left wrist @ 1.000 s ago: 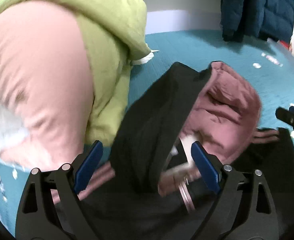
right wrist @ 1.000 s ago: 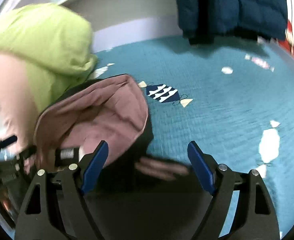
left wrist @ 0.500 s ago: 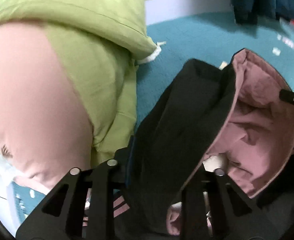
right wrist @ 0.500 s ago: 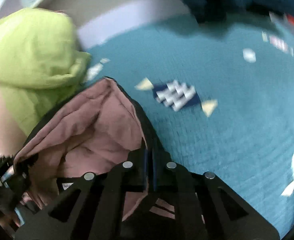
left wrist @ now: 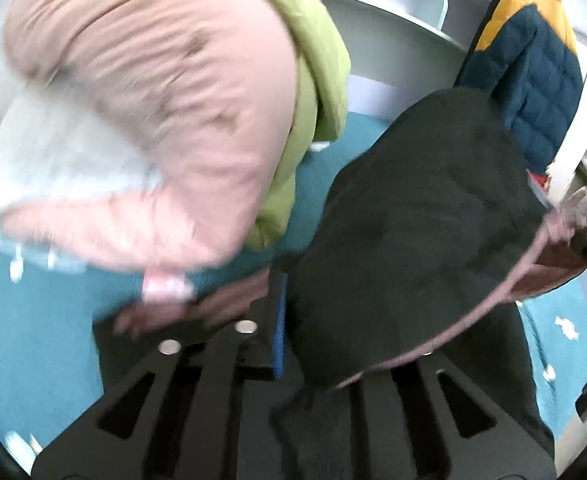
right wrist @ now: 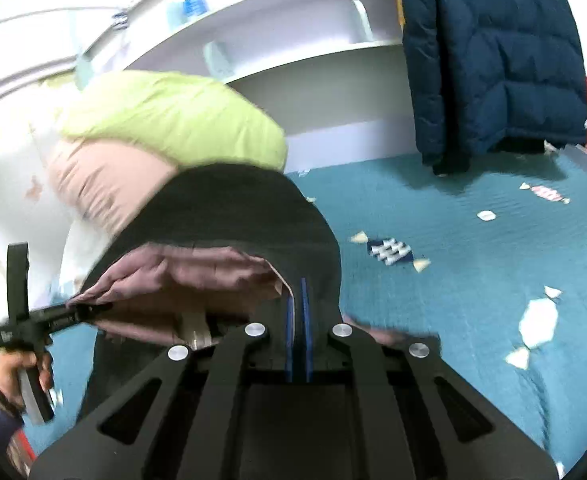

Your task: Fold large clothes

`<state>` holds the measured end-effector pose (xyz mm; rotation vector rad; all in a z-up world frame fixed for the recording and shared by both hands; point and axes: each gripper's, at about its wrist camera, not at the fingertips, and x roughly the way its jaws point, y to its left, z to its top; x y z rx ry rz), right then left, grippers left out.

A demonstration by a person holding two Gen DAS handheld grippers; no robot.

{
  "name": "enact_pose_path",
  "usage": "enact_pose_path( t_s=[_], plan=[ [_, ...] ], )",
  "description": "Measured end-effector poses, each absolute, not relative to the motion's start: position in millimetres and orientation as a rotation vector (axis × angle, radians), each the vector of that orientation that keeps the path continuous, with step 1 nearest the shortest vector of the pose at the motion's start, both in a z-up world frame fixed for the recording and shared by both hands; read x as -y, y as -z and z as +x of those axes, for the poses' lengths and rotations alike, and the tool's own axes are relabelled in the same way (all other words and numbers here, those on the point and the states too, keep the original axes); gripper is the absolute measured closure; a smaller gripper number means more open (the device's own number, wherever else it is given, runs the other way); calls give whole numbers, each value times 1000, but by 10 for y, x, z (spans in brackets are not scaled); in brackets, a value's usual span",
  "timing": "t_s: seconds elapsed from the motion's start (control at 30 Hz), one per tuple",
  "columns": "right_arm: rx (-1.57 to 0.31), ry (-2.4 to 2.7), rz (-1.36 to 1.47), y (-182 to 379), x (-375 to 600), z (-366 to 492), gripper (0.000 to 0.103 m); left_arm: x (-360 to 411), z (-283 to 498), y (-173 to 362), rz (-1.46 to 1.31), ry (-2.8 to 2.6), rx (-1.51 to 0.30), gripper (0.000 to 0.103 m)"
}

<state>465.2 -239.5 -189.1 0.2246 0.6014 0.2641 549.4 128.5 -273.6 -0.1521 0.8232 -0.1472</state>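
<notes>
- Two tools clamped shut on one black jacket [right wrist: 253, 208], pink lining [right wrist: 197, 280] showing.
- Left tool [left wrist: 293, 320] gripped hood edge; right tool [right wrist: 298, 320] pinched opposite rim.
- Jacket hung above teal bed [right wrist: 473, 260], w/ green [right wrist: 173, 116] & pink [left wrist: 153, 120] coats just behind.

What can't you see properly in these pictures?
- Left wrist view: the pink coat is smeared by motion blur.
- Left wrist view: the black hoodie hides one finger of the left hand-held gripper.
- Right wrist view: the right hand-held gripper covers the hoodie's lower part.
</notes>
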Motion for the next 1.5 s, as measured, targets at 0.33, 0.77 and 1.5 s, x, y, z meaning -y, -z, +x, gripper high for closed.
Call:
enact_pose_path(
  t_s=[0.33,0.77,1.5],
  plan=[
    [-873,-218,173,3020,2278,3666,76,-1152,4541,3601,-126,168,-967,69],
    [-830,-306,563,2352,2438,3655,40,-1122,4303,3480,39,126,-824,31],
    [-1174,-405,751,3138,1901,4361,74,-1180,4412,3823,-219,301,-854,22]
  ],
)
